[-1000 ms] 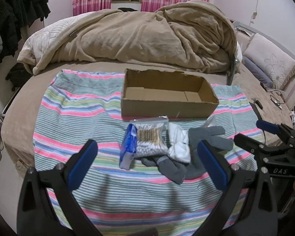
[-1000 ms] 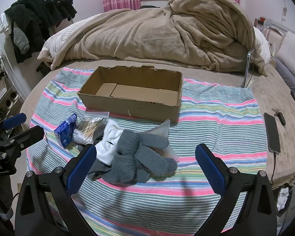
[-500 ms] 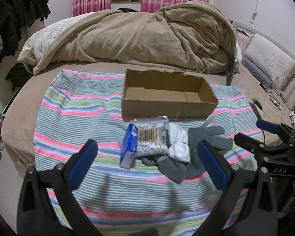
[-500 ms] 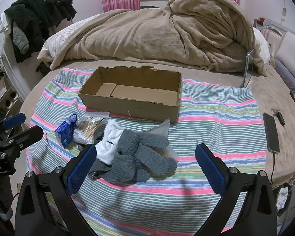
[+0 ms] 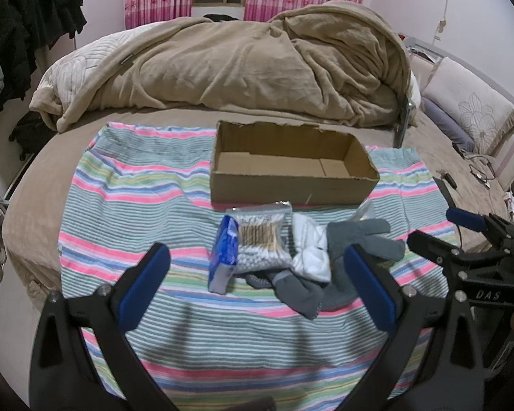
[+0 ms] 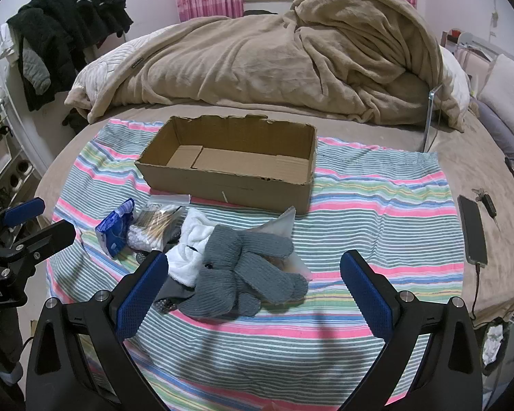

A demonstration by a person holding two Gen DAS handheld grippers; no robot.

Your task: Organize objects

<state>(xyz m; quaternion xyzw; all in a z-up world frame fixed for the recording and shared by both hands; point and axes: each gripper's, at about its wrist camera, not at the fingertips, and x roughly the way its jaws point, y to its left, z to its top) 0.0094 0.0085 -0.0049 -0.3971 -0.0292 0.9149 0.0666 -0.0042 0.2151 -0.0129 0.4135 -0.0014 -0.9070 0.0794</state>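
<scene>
An empty open cardboard box (image 5: pixel 291 174) (image 6: pixel 229 167) stands on a striped cloth (image 5: pixel 137 205) (image 6: pixel 377 205) on the bed. In front of it lies a pile: a blue tissue pack (image 5: pixel 224 253) (image 6: pixel 114 227), a clear bag of cotton swabs (image 5: pixel 262 238) (image 6: pixel 154 224), a white cloth item (image 5: pixel 310 250) (image 6: pixel 190 250), grey knit gloves (image 5: pixel 363 239) (image 6: pixel 243 270) and a dark grey sock (image 5: pixel 298 293). My left gripper (image 5: pixel 255 286) is open and empty, just short of the pile. My right gripper (image 6: pixel 253 291) is open and empty, over the gloves' near side.
A rumpled tan blanket (image 5: pixel 240 65) fills the back of the bed. A phone on a cable (image 6: pixel 473 229) and keys lie on the right part of the bed. Dark clothes (image 6: pixel 68 24) hang at the left. A pillow (image 5: pixel 469 102) lies at the right.
</scene>
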